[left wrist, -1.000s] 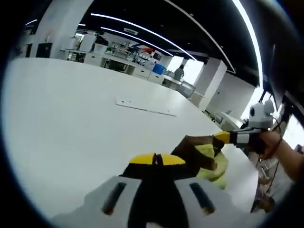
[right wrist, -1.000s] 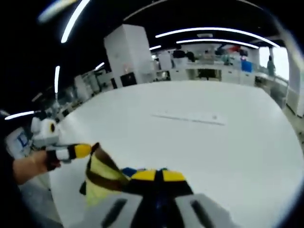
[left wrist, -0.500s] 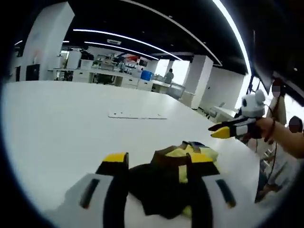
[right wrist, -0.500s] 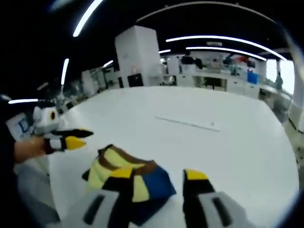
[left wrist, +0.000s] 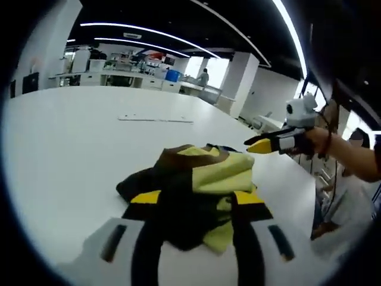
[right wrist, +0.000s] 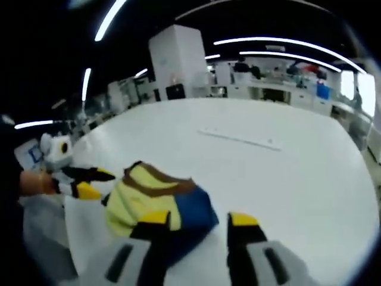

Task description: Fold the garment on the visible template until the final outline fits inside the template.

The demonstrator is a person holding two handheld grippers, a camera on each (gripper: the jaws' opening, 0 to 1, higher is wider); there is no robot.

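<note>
The garment [left wrist: 199,176], a folded bundle of yellow, brown and black cloth, lies on the white table [left wrist: 65,155]. My left gripper [left wrist: 197,199] stands open just in front of it, one jaw to each side of its near edge. In the right gripper view the garment [right wrist: 158,199] also shows a blue patch, and my right gripper [right wrist: 199,219] is open, its left jaw over the cloth's near edge. The right gripper [left wrist: 263,143], held by a hand, hovers just right of the bundle. The left gripper [right wrist: 89,180] sits at the bundle's left side, jaws apart.
A thin pale strip [left wrist: 156,119] lies flat on the table beyond the garment, seen again as strip [right wrist: 239,139]. The table's edge [left wrist: 300,199] runs close on the right, with a person's forearm [left wrist: 351,158] past it. Office benches [right wrist: 280,92] stand far behind.
A second ago both grippers were shut on the lifted garment. They have opened and let it go, and it now rests on the table as a bundle. Both views have shifted lower.
</note>
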